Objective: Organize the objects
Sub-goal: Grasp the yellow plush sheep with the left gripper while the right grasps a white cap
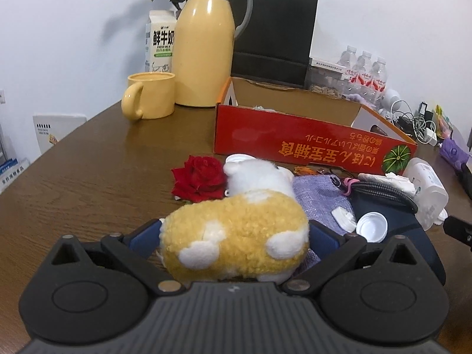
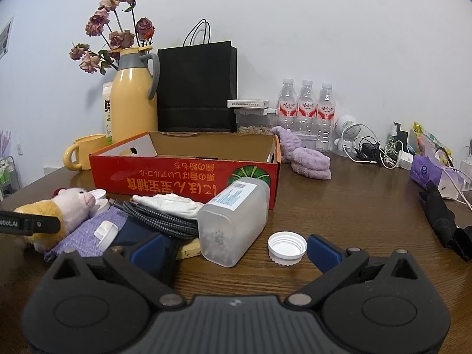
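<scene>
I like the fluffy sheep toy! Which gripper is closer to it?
Left. The left gripper has the sheep toy between its fingers; the right gripper is off to the side, open around a plastic jar.

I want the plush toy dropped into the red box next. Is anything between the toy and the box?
Nothing tall. The left gripper is shut on the plush toy. Only the red rose and a white cap lie low on the table before the red box, whose top is open.
</scene>
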Tool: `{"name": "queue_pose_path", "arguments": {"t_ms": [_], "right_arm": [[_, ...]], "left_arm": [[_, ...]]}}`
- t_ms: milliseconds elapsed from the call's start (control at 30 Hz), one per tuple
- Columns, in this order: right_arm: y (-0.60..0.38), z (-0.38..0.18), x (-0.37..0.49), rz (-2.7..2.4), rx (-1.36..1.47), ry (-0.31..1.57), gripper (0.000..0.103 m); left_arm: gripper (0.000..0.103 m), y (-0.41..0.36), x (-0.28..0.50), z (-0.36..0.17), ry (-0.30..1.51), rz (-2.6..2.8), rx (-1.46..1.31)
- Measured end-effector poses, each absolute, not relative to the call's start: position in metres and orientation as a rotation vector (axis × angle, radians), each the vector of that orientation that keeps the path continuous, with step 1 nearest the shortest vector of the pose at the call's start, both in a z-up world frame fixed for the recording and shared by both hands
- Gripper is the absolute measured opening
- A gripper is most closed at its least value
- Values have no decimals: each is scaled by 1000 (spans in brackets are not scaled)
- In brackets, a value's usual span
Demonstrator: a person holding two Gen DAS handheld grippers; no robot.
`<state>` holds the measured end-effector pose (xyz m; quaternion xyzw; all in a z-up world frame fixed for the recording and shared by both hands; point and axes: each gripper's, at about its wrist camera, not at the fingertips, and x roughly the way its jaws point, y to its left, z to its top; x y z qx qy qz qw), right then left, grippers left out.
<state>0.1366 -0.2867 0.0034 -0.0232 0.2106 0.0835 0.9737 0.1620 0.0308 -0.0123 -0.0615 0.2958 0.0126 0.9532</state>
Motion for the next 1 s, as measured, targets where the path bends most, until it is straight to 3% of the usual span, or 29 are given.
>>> {"name": "queue_pose_path", "arguments": {"t_ms": [900,1000], "right_arm": [[-322,-6,166,69,-96,533,103],[-330,-9,181,81,-120,585,98]], "left_arm": [[98,39,169,-21,618,21,-213],[98,39,169,-21,617,23,-214]]}}
